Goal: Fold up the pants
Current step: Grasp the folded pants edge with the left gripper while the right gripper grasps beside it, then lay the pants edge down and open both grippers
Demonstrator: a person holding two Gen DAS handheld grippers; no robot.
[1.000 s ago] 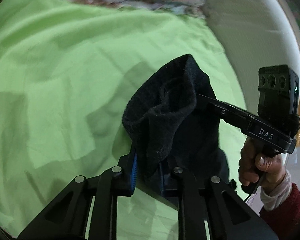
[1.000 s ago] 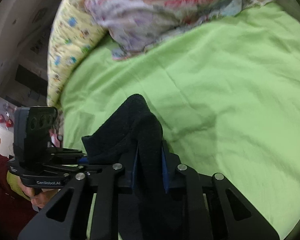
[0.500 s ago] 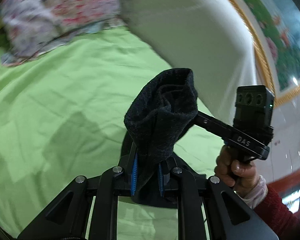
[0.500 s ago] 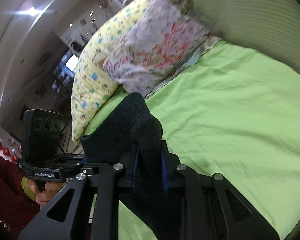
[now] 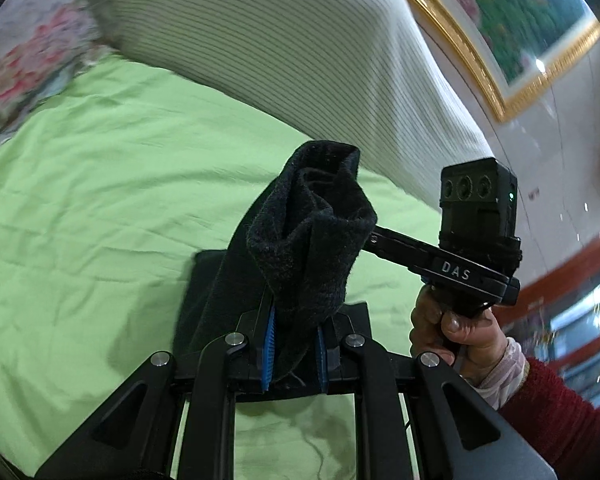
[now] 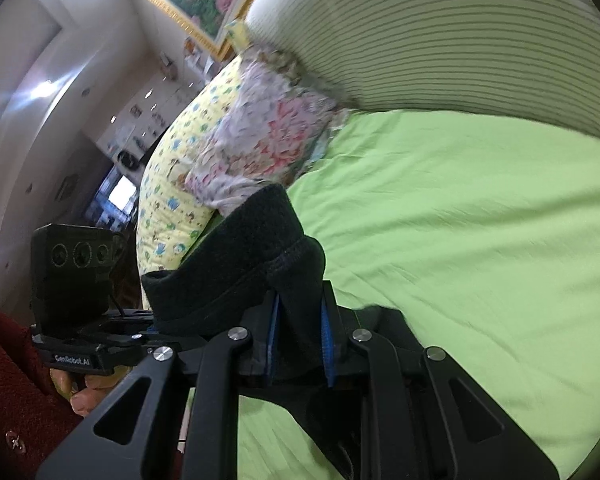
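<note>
Dark fleece pants (image 5: 308,240) are lifted above a green bed sheet (image 5: 100,200). My left gripper (image 5: 294,350) is shut on a bunched edge of the pants, which stick up past its blue pads (image 5: 269,344). My right gripper (image 6: 298,340) is shut on another part of the same pants (image 6: 256,248), cloth filling the gap between its pads. The rest of the fabric hangs down below both grippers. In the left wrist view the right gripper's body (image 5: 452,268) shows at the right, held by a hand (image 5: 456,328). The right wrist view shows the left gripper's body (image 6: 76,312) at the left.
A striped white headboard cushion (image 5: 300,60) rises behind the bed. Floral and yellow patterned pillows (image 6: 236,140) lie at the bed's far end. A gold-framed picture (image 5: 520,20) hangs on the wall. A red sleeve (image 5: 560,412) is at the lower right.
Both grippers have risen with the pants and tilted upward, so the headboard and wall now fill the upper views. The pants stay pinched in both.
</note>
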